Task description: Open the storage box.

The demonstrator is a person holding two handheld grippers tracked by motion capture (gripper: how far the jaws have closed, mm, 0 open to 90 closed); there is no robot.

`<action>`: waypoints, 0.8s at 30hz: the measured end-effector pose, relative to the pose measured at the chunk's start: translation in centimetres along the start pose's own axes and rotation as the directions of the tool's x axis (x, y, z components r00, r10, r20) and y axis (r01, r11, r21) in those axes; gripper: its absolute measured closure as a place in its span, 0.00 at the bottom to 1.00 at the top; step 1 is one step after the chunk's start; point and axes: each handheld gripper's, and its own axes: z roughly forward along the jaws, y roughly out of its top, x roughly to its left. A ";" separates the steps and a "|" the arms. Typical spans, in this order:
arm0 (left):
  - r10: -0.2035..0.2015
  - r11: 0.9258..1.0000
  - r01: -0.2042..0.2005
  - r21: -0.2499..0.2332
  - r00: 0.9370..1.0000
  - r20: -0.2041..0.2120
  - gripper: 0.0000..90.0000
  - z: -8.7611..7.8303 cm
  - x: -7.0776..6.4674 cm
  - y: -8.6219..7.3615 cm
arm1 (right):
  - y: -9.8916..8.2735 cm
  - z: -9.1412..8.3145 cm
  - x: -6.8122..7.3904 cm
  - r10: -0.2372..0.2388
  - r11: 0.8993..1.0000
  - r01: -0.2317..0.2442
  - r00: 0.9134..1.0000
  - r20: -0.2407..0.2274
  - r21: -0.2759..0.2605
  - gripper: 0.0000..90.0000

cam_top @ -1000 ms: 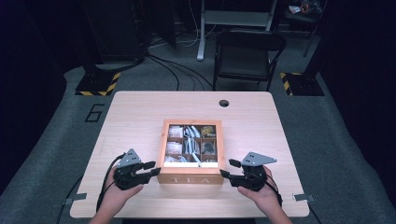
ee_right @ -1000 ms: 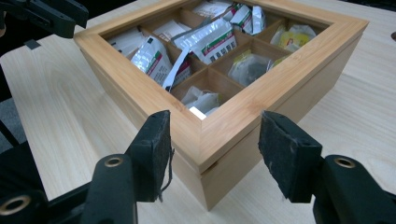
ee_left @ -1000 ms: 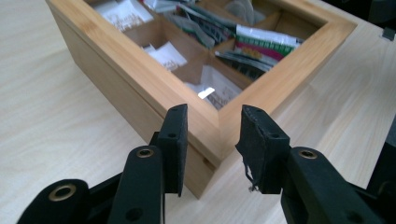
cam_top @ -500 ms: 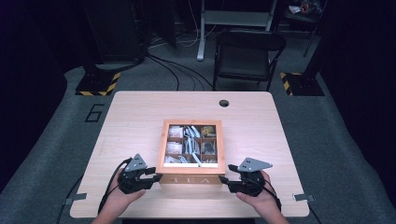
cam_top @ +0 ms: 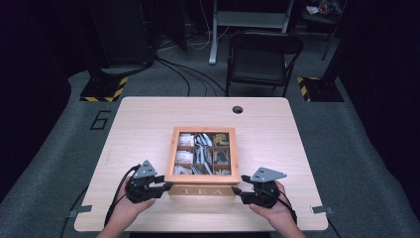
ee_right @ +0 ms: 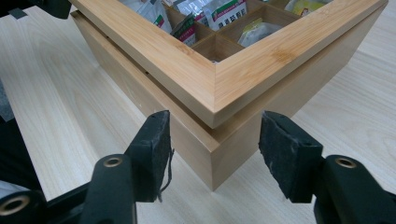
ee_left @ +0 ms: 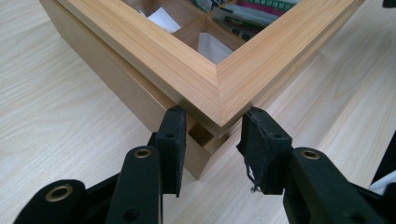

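High view: table [cam_top: 148,124] fills mid-frame, pale wood, with a round hole [cam_top: 237,109] near its far edge. Tea box [cam_top: 203,161] sits centre of frame, toward the near edge of the table; "TEA" lettered on its near face. Framed lid [cam_top: 202,176] on top, compartments visible through it, holding packets [cam_top: 199,148].

Left gripper [cam_top: 166,187] at lower left of frame, held in a hand [cam_top: 126,210], tips at the box's near-left corner. Right gripper [cam_top: 236,191] at lower right, held in the other hand [cam_top: 272,213], tips at the near-right corner. Chair [cam_top: 262,59] beyond the table, upper centre. Floor mark "6" [cam_top: 100,120] at left.

Left gripper view: jaws open, one pad [ee_left: 172,140] either side of the box corner [ee_left: 217,93], which points down-frame between them. Left pad close against the box wall; right pad just beside the lid edge; contact cannot be told. A small notch [ee_left: 201,134] shows under the lid at the corner.

Right gripper view: jaws open wide, pads [ee_right: 156,149] apart from the box corner [ee_right: 215,112] on both sides, not touching. Lid overhangs the base slightly. Packets [ee_right: 224,11] at top of frame.
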 end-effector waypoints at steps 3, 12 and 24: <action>-0.002 1.000 0.002 -0.009 1.000 -0.002 0.68 0.0 0.0 0.2 | 0.1 0.1 0.0 -0.004 1.000 0.004 1.000 0.001 0.003 0.53; 0.007 1.000 -0.007 0.002 1.000 0.003 0.67 -0.1 0.1 0.5 | 1.3 0.9 -0.1 0.022 0.999 -0.021 1.000 -0.013 0.036 0.63; 0.002 1.000 -0.002 -0.012 1.000 0.015 0.64 -0.7 0.5 1.8 | 3.3 1.1 -0.5 0.038 0.994 -0.035 0.999 -0.034 0.099 0.63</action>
